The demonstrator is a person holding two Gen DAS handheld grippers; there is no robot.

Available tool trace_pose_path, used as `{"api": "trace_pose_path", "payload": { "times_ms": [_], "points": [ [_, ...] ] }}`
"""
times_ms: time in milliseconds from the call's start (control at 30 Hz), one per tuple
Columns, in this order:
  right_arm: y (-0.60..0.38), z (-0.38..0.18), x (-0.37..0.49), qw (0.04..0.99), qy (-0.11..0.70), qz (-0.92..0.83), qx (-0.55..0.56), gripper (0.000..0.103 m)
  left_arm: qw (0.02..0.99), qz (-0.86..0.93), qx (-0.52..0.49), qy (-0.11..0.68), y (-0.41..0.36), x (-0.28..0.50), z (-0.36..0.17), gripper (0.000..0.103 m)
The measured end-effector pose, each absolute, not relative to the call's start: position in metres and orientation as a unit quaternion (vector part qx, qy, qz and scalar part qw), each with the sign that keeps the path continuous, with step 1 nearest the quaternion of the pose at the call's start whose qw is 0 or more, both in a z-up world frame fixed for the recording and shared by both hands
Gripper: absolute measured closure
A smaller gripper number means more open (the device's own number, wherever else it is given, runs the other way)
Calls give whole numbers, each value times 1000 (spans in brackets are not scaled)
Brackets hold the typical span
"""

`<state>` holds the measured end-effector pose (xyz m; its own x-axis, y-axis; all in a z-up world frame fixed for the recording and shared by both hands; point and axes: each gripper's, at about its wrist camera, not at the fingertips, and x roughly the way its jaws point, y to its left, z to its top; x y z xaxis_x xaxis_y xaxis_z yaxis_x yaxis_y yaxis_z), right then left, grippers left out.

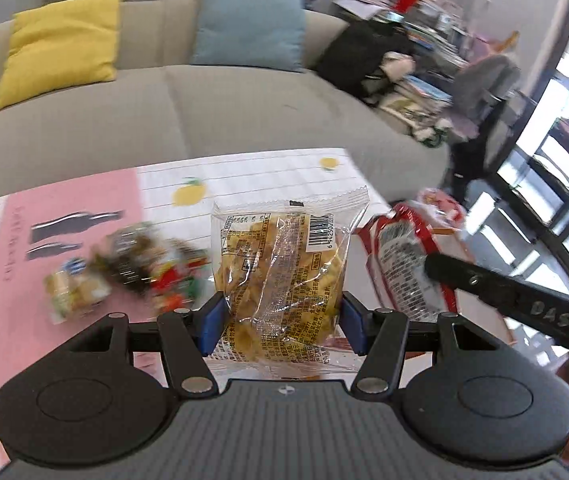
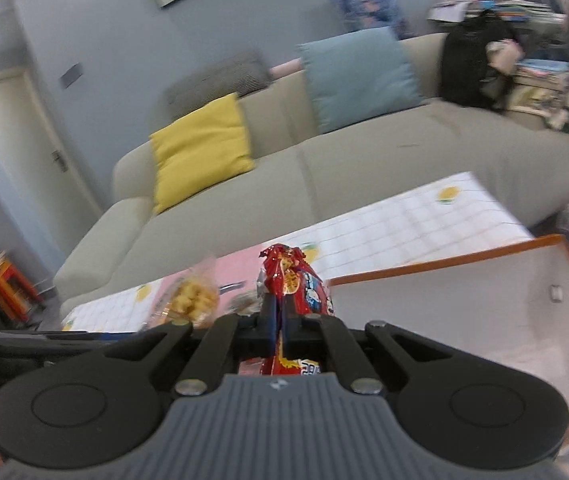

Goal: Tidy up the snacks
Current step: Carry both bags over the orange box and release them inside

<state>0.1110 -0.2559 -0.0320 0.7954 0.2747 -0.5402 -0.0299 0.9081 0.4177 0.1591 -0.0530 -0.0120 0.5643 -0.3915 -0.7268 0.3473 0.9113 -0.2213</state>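
Note:
My left gripper (image 1: 282, 320) is shut on a clear packet of yellow chips (image 1: 284, 272) and holds it above the table. My right gripper (image 2: 280, 320) is shut on a red snack packet (image 2: 296, 284); that packet also shows in the left wrist view (image 1: 400, 264) with the right gripper's finger (image 1: 484, 280) on it. Several small snack packets (image 1: 132, 268) lie blurred on the tablecloth to the left. The chips packet also shows in the right wrist view (image 2: 194, 300), left of the red packet.
The table wears a pink and white lemon-print cloth (image 1: 244, 176). A white box with an orange rim (image 2: 464, 300) stands at the right. A beige sofa (image 1: 164, 120) with yellow and blue cushions lies behind. Bags and books pile at the far right (image 1: 404, 72).

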Motion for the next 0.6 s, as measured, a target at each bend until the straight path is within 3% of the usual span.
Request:
{"api": "trace_pose_path", "payload": {
  "times_ms": [600],
  "points": [
    [-361, -111, 114, 885, 403, -21, 232, 103, 801, -272, 197, 495, -207, 185, -101, 36]
  ]
}}
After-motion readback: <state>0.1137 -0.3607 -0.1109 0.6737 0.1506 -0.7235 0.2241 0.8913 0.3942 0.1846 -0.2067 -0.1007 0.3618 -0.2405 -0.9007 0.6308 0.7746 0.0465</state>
